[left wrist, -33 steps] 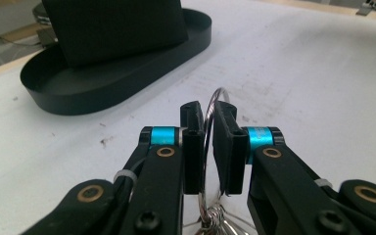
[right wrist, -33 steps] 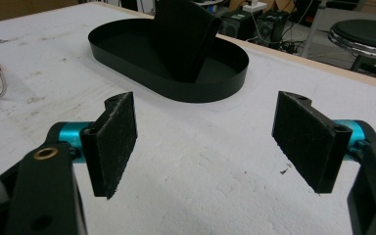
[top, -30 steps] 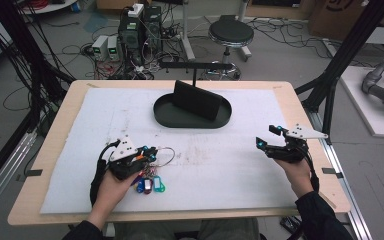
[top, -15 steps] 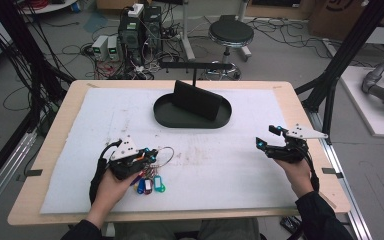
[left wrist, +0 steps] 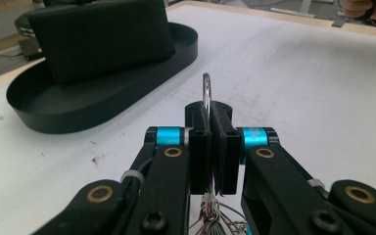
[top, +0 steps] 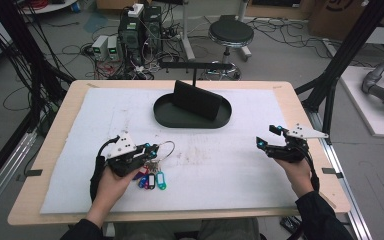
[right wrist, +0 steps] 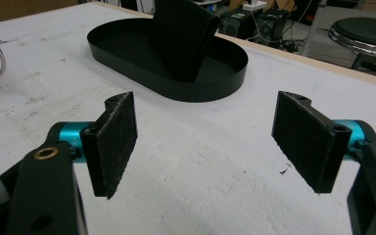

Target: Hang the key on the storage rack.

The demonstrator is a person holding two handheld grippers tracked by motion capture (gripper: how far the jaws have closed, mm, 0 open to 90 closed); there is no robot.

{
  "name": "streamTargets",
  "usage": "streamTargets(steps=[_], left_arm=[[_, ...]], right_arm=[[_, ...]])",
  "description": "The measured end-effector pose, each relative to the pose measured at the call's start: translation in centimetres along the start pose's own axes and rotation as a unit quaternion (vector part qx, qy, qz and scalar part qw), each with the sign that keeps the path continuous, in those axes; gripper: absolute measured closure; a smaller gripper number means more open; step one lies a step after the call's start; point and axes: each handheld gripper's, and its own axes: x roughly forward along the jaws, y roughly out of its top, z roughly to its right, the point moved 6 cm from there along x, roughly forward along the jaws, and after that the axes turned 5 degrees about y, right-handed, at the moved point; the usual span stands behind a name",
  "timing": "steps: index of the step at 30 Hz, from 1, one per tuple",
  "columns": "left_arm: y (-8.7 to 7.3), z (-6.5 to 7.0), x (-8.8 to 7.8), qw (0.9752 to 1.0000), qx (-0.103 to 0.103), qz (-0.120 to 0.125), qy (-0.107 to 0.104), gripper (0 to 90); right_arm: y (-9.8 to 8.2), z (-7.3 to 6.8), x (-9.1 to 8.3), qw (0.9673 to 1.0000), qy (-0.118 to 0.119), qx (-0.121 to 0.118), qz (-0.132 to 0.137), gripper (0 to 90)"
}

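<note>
The high view shows the left gripper (top: 149,151) low on the white padded surface (top: 220,165), on the near left side of the black oval metal tray (top: 191,116), with a bunch of keys on a large silver wire ring (top: 164,150) under and just ahead of it. The coloured plastic key tags (top: 150,181) of that bunch, blue, dark and green, lie on the surface on the person's side of the gripper, farther from the tray.

In the left gripper view the fingers (left wrist: 199,147) have just been closing and now stand pressed together with the thin silver ring (left wrist: 206,93) pinched between them; its loop rises above the pads, and a tangle of keys and smaller rings shows below them. So the pick looks made, though the bunch appears not yet lifted clear of the surface.

The tray stands well apart from the keys, toward the far middle of the surface, with a black upright block (top: 197,99) leaning inside it. If the tray is where the bunch should go, the lift, the carry and the release are all left to do.

The right gripper (top: 269,137) hovers to the tray's near right, well apart from the keys. In the right gripper view its fingers (right wrist: 112,142) stand wide apart with nothing between them, pointing toward the tray (right wrist: 215,88).
</note>
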Motion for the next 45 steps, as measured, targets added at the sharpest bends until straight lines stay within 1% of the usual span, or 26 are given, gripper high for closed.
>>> streamTargets(steps=[5, 9, 13, 21, 24, 28, 32, 39, 40, 45], left_arm=[[0.9, 0.0, -0.2, 0.9999, 0.006, 0.012, 0.004, 86.3], [1.7, 0.0, -0.4, 0.9997, 0.007, 0.023, 0.007, 86.3], [2.6, 0.0, -0.8, 0.9994, 0.014, 0.031, 0.009, 86.3], [4.0, -0.2, -1.1, 0.9985, 0.016, 0.051, 0.016, 86.3], [4.6, -0.3, -1.0, 0.9981, 0.016, 0.057, 0.015, 86.3], [5.4, -0.5, -0.8, 0.9976, 0.017, 0.065, 0.017, 86.3], [6.2, -0.8, -0.3, 0.9971, 0.023, 0.07, 0.018, 86.3], [7.8, -1.5, 0.7, 0.9962, 0.023, 0.081, 0.021, 86.3], [8.0, -1.6, 0.8, 0.9961, 0.026, 0.081, 0.021, 86.3], [8.9, -1.9, 1.3, 0.9957, 0.028, 0.084, 0.026, 86.3]], right_arm=[[0.0, 0.1, 0.0, 1.0, -0.002, -0.002, 0.0, 25.3], [-0.1, 0.2, 0.0, 1.0, -0.003, -0.001, -0.001, 25.3], [-0.1, 0.3, -0.1, 1.0, -0.003, 0.002, -0.001, 25.3], [-0.1, 0.4, 0.0, 1.0, -0.004, 0.002, -0.001, 25.3], [-0.1, 0.4, 0.0, 1.0, -0.004, 0.003, 0.0, 25.2], [-0.1, 0.5, 0.0, 1.0, -0.005, 0.003, -0.001, 25.2], [-0.1, 0.6, 0.0, 1.0, -0.006, 0.002, 0.001, 25.3], [-0.1, 0.6, 0.0, 1.0, -0.007, 0.004, 0.0, 25.2], [-0.1, 0.7, 0.0, 1.0, -0.007, 0.005, 0.0, 25.3], [-0.1, 0.8, 0.1, 0.9999, -0.009, 0.005, 0.001, 25.3]])
